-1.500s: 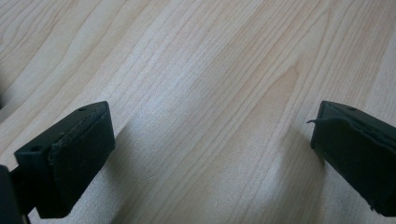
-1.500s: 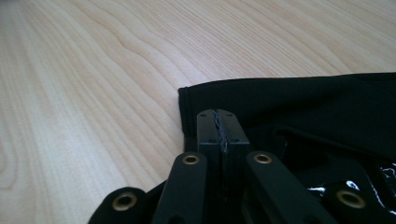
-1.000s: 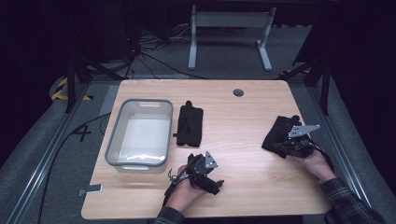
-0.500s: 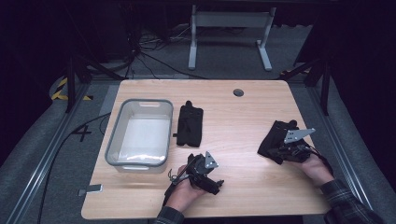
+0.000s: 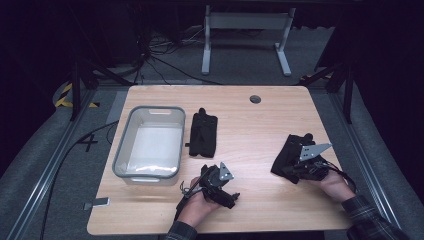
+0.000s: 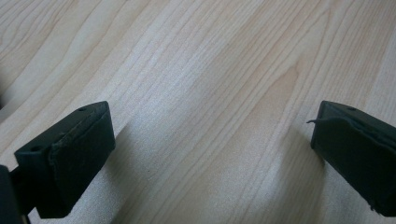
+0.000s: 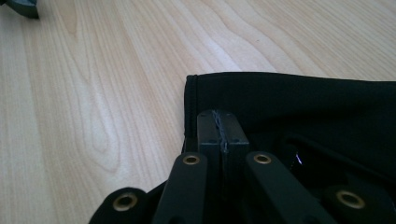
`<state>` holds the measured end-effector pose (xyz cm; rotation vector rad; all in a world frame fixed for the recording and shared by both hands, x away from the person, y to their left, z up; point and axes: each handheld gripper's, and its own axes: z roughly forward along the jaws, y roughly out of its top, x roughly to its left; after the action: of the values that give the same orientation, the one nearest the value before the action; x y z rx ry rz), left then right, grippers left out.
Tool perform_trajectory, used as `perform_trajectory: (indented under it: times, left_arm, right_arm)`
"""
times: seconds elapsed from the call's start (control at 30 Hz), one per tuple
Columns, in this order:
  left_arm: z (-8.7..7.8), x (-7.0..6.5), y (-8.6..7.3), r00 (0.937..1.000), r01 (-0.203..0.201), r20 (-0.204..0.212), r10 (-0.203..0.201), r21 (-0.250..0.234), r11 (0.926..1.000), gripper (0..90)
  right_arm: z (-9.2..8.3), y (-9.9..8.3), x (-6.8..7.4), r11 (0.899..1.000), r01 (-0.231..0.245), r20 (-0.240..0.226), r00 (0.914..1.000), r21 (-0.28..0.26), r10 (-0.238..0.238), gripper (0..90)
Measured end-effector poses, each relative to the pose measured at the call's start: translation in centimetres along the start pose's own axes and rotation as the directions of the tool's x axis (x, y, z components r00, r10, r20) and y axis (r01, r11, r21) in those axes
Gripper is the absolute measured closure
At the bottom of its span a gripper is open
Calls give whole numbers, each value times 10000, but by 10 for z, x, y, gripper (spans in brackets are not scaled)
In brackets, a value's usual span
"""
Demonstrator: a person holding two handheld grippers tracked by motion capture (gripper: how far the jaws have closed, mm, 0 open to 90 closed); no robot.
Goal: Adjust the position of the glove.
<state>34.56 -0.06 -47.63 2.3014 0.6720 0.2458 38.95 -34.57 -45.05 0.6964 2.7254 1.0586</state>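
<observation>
Black fabric, a soft limp glove (image 5: 289, 155), lies at the table's (image 5: 260, 130) right side. Right gripper (image 7: 219, 126) jaws are pressed together on its hem; grip the cuff edge, as it will drape. Left gripper (image 5: 220, 187) jaws stand wide over bare wood. Farther off lie a second glove (image 5: 203, 133) and a plastic bin (image 5: 150, 142).

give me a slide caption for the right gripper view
Right gripper with fingers pressed together over a black fabric piece on the wooden table.
</observation>
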Motion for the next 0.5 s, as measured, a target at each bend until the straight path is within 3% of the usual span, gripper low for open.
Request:
perform_trajectory:
  times: [0.33, 0.5]
  left_arm:
    - [0, 0, 0, 10000, 4, 2, -4, 3, 10000, 0]
    - [0, 0, 0, 10000, 0, 0, 0, 4, 10000, 0]
  right_arm:
    - [4, 3, 25, 9988, 477, -564, 9973, 123, -469, 900]
    - [5, 5, 35, 9971, 695, -628, 9957, 301, -675, 900]
